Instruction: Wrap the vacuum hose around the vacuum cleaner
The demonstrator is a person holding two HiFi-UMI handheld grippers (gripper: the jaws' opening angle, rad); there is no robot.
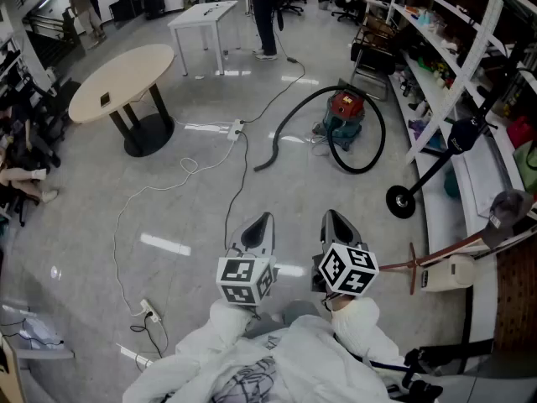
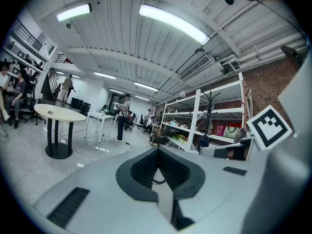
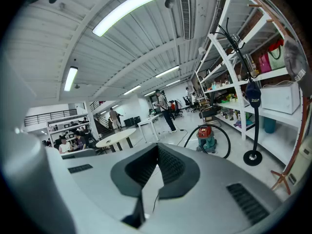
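Note:
The vacuum cleaner (image 1: 345, 114), red on top with a teal body, stands on the floor well ahead of me, near the shelving. Its black hose (image 1: 373, 145) loops around the machine's right side, and the free end trails left across the floor to about (image 1: 267, 159). My left gripper (image 1: 267, 218) and right gripper (image 1: 331, 215) are side by side close to my body, both shut and empty, far from the vacuum. The right gripper view shows the vacuum cleaner (image 3: 206, 138) and hose (image 3: 227, 145) beyond the shut right gripper (image 3: 157, 147). In the left gripper view the left gripper (image 2: 157, 149) is shut.
A round beige table (image 1: 122, 78) stands at the left and a white table (image 1: 201, 15) behind it. A power strip with cables (image 1: 236, 128) lies on the floor. Metal shelving (image 1: 457, 82) lines the right. A black pole on a round base (image 1: 401, 201) leans there. A person (image 1: 264, 15) stands at the back.

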